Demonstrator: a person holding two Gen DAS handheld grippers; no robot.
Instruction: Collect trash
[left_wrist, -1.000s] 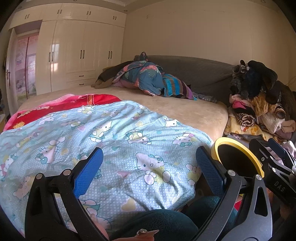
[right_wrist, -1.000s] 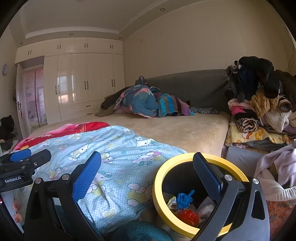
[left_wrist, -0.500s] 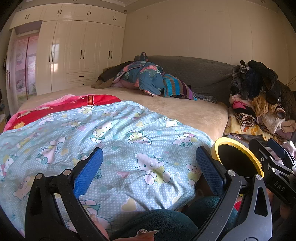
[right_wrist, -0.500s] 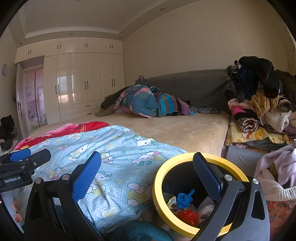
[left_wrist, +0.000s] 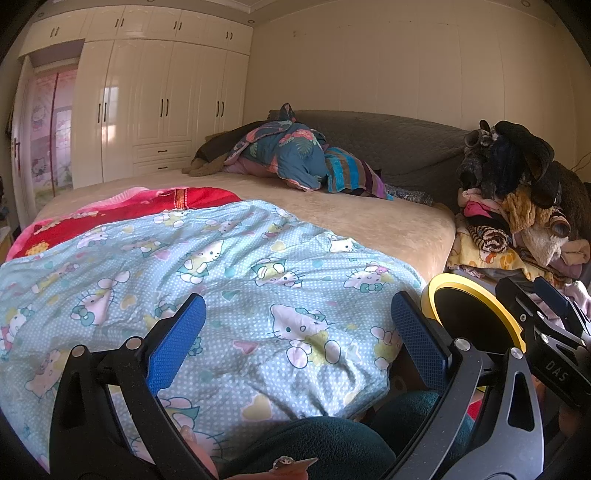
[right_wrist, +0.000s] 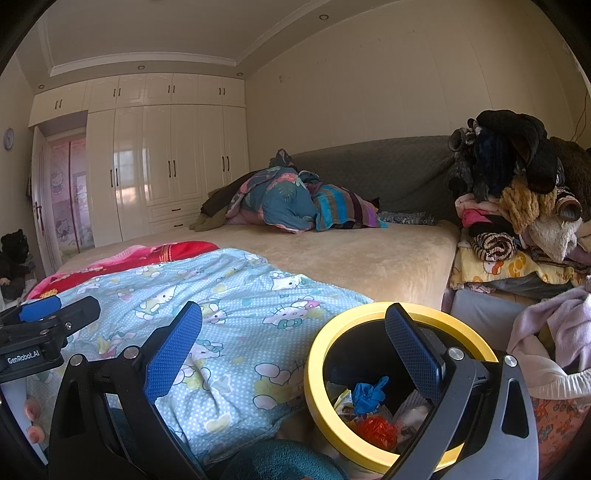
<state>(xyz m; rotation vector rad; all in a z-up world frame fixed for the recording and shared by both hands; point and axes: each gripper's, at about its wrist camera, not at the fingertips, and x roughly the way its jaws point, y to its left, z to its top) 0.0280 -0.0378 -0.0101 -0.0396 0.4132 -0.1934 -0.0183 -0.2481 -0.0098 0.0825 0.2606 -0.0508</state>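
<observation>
A black trash bin with a yellow rim (right_wrist: 332, 424) stands on the floor beside the bed; the same trash bin (left_wrist: 430, 295) shows at the right in the left wrist view. Inside it lie a crumpled blue piece (right_wrist: 367, 393), a red piece (right_wrist: 376, 430) and pale wrappers. My right gripper (right_wrist: 293, 341) is open and holds nothing, its right finger over the bin's mouth. My left gripper (left_wrist: 297, 332) is open too, empty, above the light blue cartoon-cat quilt (left_wrist: 207, 280). The left gripper (right_wrist: 40, 325) also shows at the left of the right wrist view.
A wide bed with a beige cover (right_wrist: 351, 254) fills the middle, with a red blanket (left_wrist: 122, 210) and bundled bedding (left_wrist: 291, 158) on it. Piled clothes (right_wrist: 517, 206) stand at the right, white wardrobes (right_wrist: 162, 162) at the back. A teal sleeve (left_wrist: 325, 446) is below.
</observation>
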